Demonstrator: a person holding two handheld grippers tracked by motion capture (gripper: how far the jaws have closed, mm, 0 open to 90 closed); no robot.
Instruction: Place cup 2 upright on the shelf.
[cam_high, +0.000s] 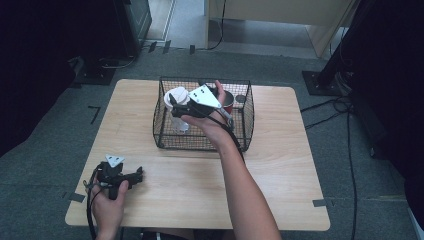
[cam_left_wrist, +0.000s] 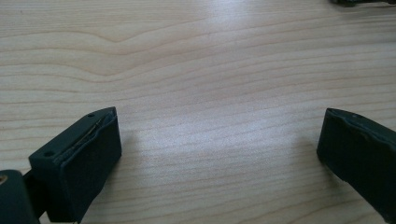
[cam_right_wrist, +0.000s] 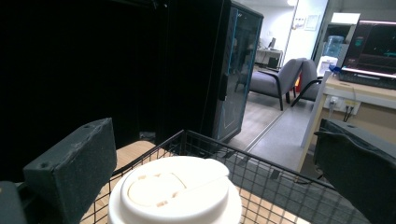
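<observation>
The cup (cam_right_wrist: 175, 196), a lidded paper one standing in the wire basket (cam_high: 160, 131), is probably light and easily crushed, so grip it gently on the wall just under the lid. The right gripper (cam_right_wrist: 212, 163) is spread wide with the cup between and just ahead of its jaws, not touching; the left gripper (cam_left_wrist: 219, 154) rests released on the table (cam_left_wrist: 210, 70)

High view overhead, faces fwd/down; gripper views close; all share table (cam_high: 280, 165).

Pale wood-grain table (cam_high: 280, 170), black wire-mesh basket (cam_high: 247, 117), white lidded cup (cam_right_wrist: 175, 196), red cup (cam_high: 228, 101), 2 black grippers, left (cam_high: 139, 174) and right (cam_high: 172, 102), grey triangular plates, dark grey carpet (cam_high: 45, 165)
</observation>
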